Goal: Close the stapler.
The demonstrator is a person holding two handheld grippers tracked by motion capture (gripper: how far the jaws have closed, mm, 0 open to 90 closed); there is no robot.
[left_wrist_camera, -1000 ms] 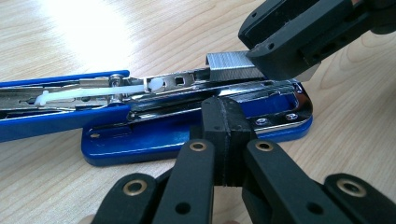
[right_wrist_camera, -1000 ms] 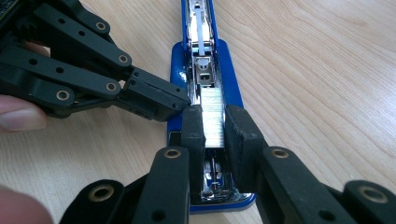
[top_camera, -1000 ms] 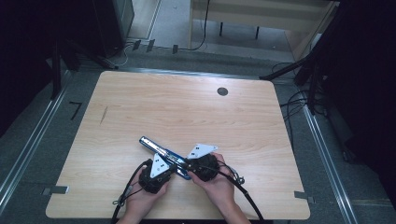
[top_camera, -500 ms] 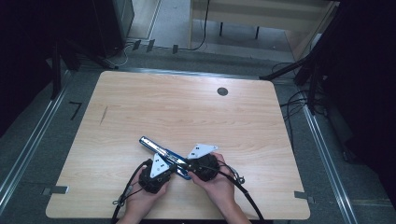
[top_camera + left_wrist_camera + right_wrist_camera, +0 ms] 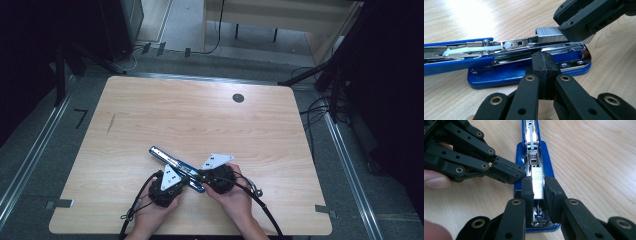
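A blue stapler (image 5: 170,162) lies swung open flat on the wooden table (image 5: 200,120), near its front edge. My right gripper (image 5: 539,188) is shut on a silver strip of staples (image 5: 538,182), held over the stapler's metal magazine (image 5: 533,157) at its front end. In the left gripper view the strip (image 5: 547,34) hangs just above the rail, gripped by the right gripper (image 5: 574,27). My left gripper (image 5: 544,62) is shut with nothing between its fingers, its tips against the side of the stapler (image 5: 506,72). In the high view the left gripper (image 5: 187,181) and the right gripper (image 5: 201,176) meet at the stapler.
A round dark cable port (image 5: 238,98) sits at the table's far right. Cables trail from both grippers off the front edge. The white pusher (image 5: 469,50) lies farther back in the magazine. Bare wood stretches behind the stapler.
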